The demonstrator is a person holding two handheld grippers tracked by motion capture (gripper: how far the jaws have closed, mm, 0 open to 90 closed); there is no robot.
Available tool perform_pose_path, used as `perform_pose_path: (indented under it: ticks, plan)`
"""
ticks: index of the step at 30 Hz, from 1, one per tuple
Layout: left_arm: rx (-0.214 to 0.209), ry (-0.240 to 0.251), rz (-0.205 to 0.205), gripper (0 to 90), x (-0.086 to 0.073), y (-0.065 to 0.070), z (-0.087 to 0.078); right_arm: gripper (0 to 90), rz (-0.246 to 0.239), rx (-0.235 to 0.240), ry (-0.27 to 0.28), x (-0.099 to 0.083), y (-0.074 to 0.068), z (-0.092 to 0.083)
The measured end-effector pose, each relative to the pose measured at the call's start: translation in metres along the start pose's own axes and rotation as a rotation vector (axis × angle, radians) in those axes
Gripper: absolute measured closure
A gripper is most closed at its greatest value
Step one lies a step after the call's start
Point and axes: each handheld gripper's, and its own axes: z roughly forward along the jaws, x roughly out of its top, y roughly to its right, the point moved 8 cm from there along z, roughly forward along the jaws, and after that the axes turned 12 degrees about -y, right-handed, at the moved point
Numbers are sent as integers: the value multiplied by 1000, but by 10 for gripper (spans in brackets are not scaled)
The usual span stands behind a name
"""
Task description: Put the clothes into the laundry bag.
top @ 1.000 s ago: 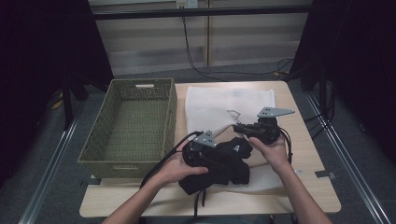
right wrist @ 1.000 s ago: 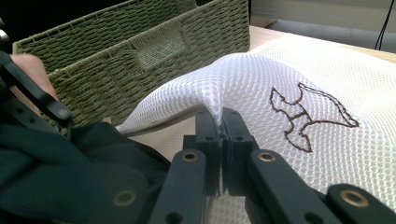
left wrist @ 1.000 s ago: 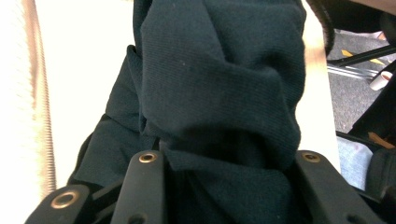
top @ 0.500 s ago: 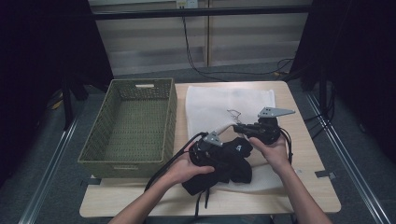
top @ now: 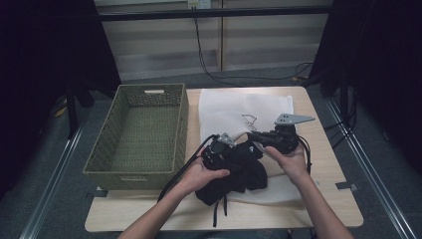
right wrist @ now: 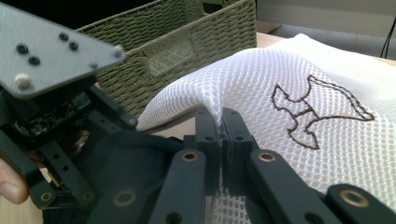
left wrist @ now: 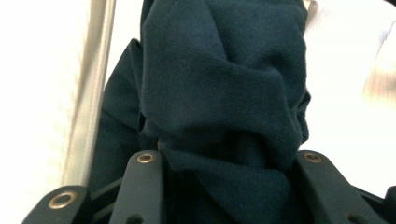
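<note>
A woven olive basket (top: 137,132) sits empty on the left of the pale wooden surface (top: 328,199), its long side running from near to far. Just right of it, at the near middle, the left gripper (top: 221,149) has a bunched dark garment (top: 234,172) wedged between its jaws; the left gripper view shows folded navy knit (left wrist: 219,93) packed from one jaw to the other, so the jaws are grasping the garment. To the right, a white mesh laundry bag (top: 244,107) lies flat, reaching toward the far edge. The right gripper (top: 256,135) has its jaws clenched on the bag's near edge, lifting the mesh (right wrist: 261,79) into a small tent, apparently to hold the mouth up so the garment can go in. From here, the thin mesh could slip out of the pinch if the garment is pushed hard against it, letting the mouth collapse. The loose bundle could also catch on the rim and bunch outside, or its dangling cord (top: 219,211) could snag. The one marking is a brown stitched outline (right wrist: 315,112) on the bag, a shape rather than readable letters; no brand name or label can be read.
</note>
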Motion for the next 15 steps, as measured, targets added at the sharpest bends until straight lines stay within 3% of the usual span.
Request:
perform_pose_path:
  ticks: [3,5,8,12,15]
  plan:
    - [4,23,-15,612,10,0,-4,873,-2,5,4,2,-2,0]
    - [20,37,-46,612,14,-6,-3,873,0,9,2,2,-2,-1]
    - [51,32,-120,613,13,-18,7,873,1,6,-7,0,-2,0]
    - [85,18,-168,612,12,-25,21,873,-1,12,-20,-2,-3,3]
    - [124,18,-178,607,12,-28,27,873,0,14,-26,-2,-3,4]
